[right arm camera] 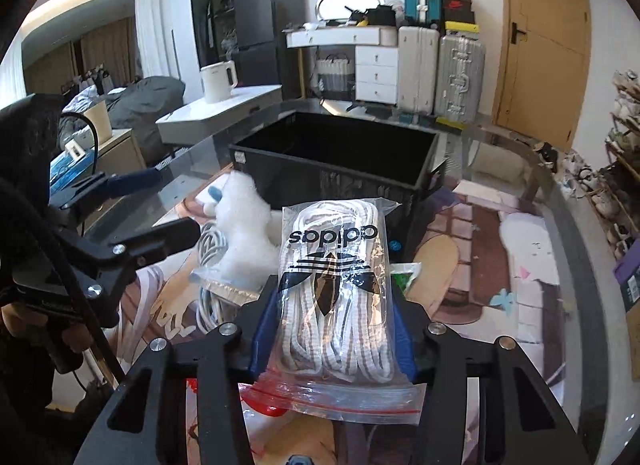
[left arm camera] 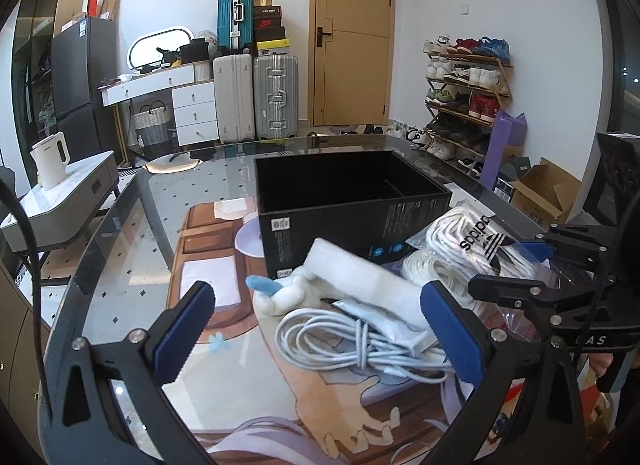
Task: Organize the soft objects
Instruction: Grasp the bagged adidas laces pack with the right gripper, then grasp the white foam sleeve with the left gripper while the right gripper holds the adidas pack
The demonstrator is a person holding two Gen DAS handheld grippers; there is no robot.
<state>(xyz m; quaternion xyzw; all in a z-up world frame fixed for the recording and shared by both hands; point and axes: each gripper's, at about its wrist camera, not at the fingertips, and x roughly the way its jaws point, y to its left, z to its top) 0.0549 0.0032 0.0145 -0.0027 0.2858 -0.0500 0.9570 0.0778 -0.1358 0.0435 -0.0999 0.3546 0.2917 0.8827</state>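
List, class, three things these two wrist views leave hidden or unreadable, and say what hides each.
1. Floor of the black box: right wrist view, hidden by its near wall and darkness.
2. Small print on the box: left wrist view, too small.
3. Foam block's far end: left wrist view, behind the bag of laces.

Black left tool [left arm camera: 320, 329] frame, blue ribbed pads [left arm camera: 182, 331], silver screws.

A lived-in home: stacked suitcases [left arm camera: 256, 97], a loaded shoe rack [left arm camera: 464, 93], and a white dresser [left arm camera: 192, 105].
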